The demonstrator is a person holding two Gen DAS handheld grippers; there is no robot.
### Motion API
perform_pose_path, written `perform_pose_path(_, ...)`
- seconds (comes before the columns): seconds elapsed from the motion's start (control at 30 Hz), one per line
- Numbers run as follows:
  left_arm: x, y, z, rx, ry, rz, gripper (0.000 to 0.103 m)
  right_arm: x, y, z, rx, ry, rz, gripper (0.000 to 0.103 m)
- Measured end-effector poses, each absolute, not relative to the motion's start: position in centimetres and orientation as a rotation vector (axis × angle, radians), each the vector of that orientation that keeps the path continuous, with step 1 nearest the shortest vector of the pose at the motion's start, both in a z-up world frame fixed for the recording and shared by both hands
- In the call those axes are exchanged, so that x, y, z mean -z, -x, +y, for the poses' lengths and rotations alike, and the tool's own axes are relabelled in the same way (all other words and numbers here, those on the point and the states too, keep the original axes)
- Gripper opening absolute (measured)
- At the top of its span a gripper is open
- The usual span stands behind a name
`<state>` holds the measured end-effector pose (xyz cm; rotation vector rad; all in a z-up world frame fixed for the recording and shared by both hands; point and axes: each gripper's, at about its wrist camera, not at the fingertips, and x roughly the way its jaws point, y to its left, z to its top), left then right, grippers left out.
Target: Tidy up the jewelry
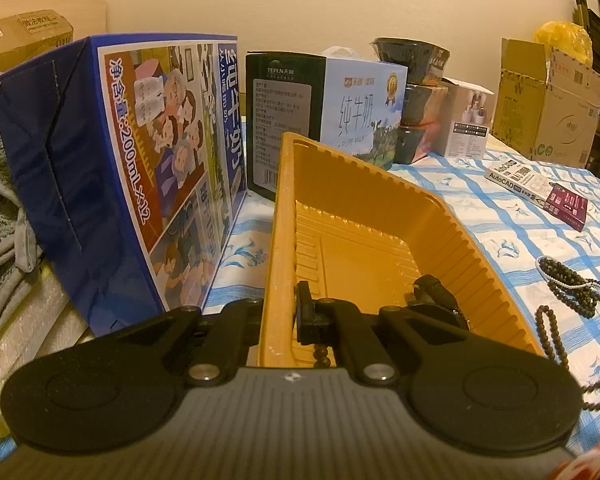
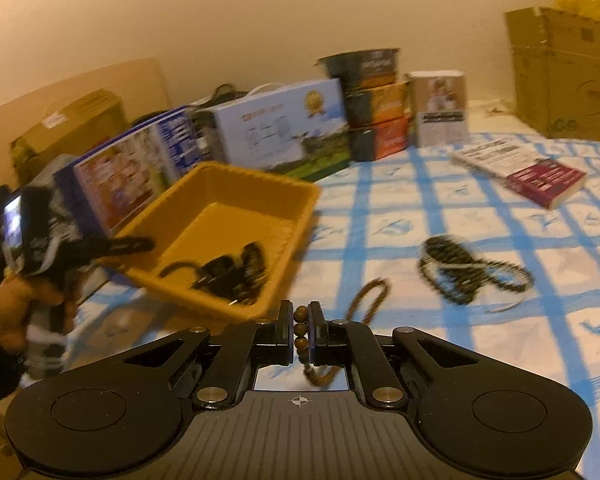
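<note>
right wrist view shows the right gripper [image 2: 300, 330] clenched on a brown bead strand [image 2: 301, 330], three beads stacked between the pads at lower centre, the rest of the strand running up and right as a narrow loop [image 2: 370, 298] over the blue-checked cloth [image 2: 480, 344]. this frame is smeared, so how much of the loop lies on the cloth and how much hangs free i cannot tell. left of centre sits the yellow tray [image 2: 236, 184], tilted, with a dark watch and strap pile [image 2: 232, 276] already in its near corner; the left gripper [image 2: 112, 246] bites its left rim, held by a person's hand [image 2: 32, 304] at the far left edge. left wrist view confirms that grip: the left gripper [image 1: 278, 316] is clamped on the yellow tray's [image 1: 380, 200] left wall, low in the frame, with the black watch [image 1: 432, 292] inside at lower right. the step in hand looks like carrying the brown strand to the tray; to do it well, i would lift until the trailing loop clears the near rim, bring the pads over the open floor rather than the rim, and release only once the tail is inside, so nothing drapes over the edge. the strand's long axis runs from the pads toward the upper right of the right wrist frame, its free loop end pointing away from the tray. a dark bead bracelet cluster [image 2: 460, 272] waits on the cloth at right, well apart from the tray; the tray's own long axis runs away from the left camera, toward upper centre.
</note>
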<state>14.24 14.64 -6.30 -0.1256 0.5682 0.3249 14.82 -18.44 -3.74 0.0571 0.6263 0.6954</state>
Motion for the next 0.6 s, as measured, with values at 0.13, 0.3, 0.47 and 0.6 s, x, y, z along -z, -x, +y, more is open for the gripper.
perform_pose_path(0.13,6.3,-14.2,14.6,-0.326,0.123,0.568,0.004,2.6,-16.9,-18.9,-0.638,-0.075,0.582,0.007)
perform_pose_path(0.3,6.3,-14.2,14.6,-0.324,0.12,0.567,0.004,1.5,-19.2,-18.3,-0.625,-0.102,0.522,0.007)
perform_pose_path(0.47,6.3,-14.2,14.6,-0.323,0.117,0.568,0.004,3.7,-21.8,-16.7,-0.604,-0.11,0.572,0.007)
perform_pose_path(0.6,6.3,-14.2,14.6,-0.323,0.118,0.567,0.004,6.7,-23.3,-15.8,-0.593,-0.108,0.67,0.007)
